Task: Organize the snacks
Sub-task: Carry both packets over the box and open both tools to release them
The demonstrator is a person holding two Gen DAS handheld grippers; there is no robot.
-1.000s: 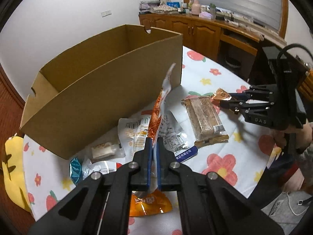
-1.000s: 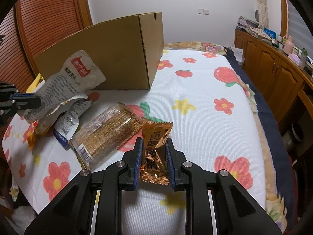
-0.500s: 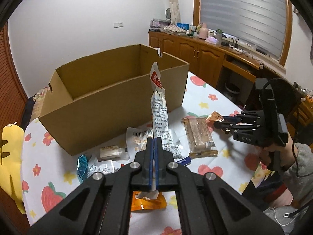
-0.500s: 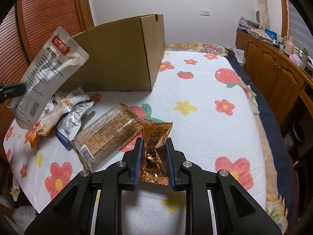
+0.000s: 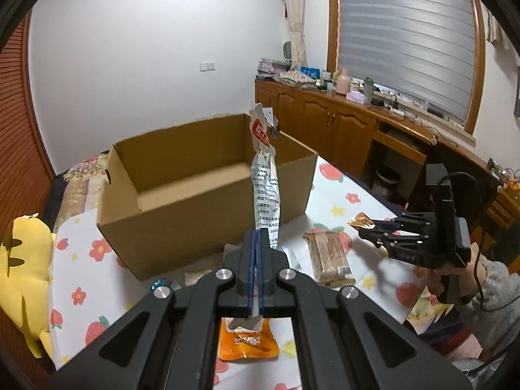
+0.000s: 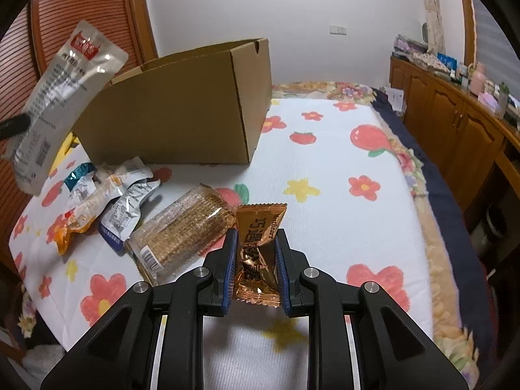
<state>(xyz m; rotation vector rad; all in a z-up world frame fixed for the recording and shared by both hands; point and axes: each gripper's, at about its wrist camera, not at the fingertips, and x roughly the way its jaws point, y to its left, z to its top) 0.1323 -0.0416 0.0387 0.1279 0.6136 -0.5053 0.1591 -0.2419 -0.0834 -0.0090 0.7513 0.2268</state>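
Note:
My left gripper (image 5: 256, 237) is shut on a silver snack pouch (image 5: 266, 182) with a red label, held upright in the air in front of the open cardboard box (image 5: 195, 195). The pouch also shows in the right wrist view (image 6: 61, 97), above and left of the box (image 6: 182, 104). My right gripper (image 6: 255, 253) is shut on a copper-coloured candy wrapper (image 6: 260, 247), lifted just above the table. It shows in the left wrist view (image 5: 377, 227) with the wrapper (image 5: 360, 221). A clear pack of brown biscuits (image 6: 185, 234) lies just left of it.
Several loose snack packets (image 6: 107, 201) lie on the flowered tablecloth (image 6: 341, 175) in front of the box, with an orange packet (image 5: 247, 341) under my left gripper. A yellow plush toy (image 5: 22, 279) sits at the table's left edge. Wooden cabinets (image 5: 341, 130) stand behind.
My left gripper has lifted the silver pouch well up off the pile, level with the box's rim. My right gripper has risen slightly with the candy wrapper.

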